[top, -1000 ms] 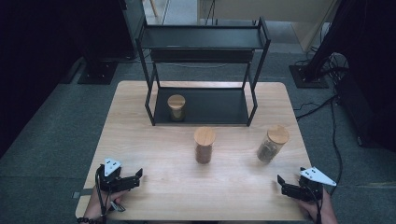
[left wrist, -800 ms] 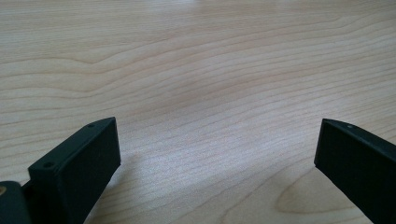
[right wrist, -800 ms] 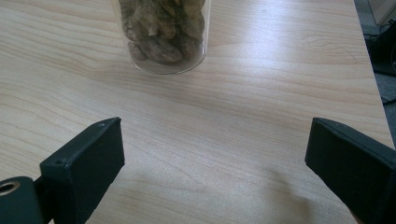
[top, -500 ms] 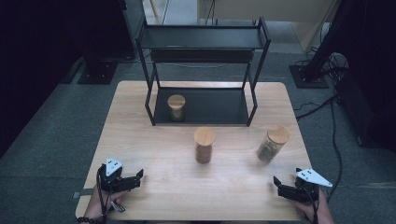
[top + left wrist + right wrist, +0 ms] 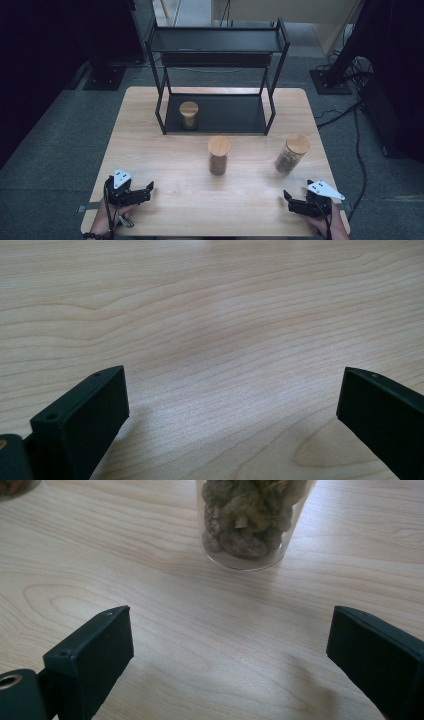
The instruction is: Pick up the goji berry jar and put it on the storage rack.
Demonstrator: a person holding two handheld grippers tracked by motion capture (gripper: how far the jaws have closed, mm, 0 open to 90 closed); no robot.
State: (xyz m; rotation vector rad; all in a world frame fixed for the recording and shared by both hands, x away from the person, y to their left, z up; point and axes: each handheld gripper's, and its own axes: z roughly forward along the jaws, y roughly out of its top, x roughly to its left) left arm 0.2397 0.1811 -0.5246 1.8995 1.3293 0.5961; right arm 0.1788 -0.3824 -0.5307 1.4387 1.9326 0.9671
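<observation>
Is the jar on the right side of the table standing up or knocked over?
Standing up. The jar rests on its base on the table, wooden lid on top, its contents showing through the glass.

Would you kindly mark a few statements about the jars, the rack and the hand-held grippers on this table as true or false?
1. Three jars stand on the black rack's bottom shelf. False: one small jar stands there; the middle jar and the right jar stand on the table.
2. The right hand-held gripper is open, holding nothing. True.
3. All jars have wooden lids. True.
4. The left hand-held gripper grips a jar. False: it is open over bare wood.
</observation>
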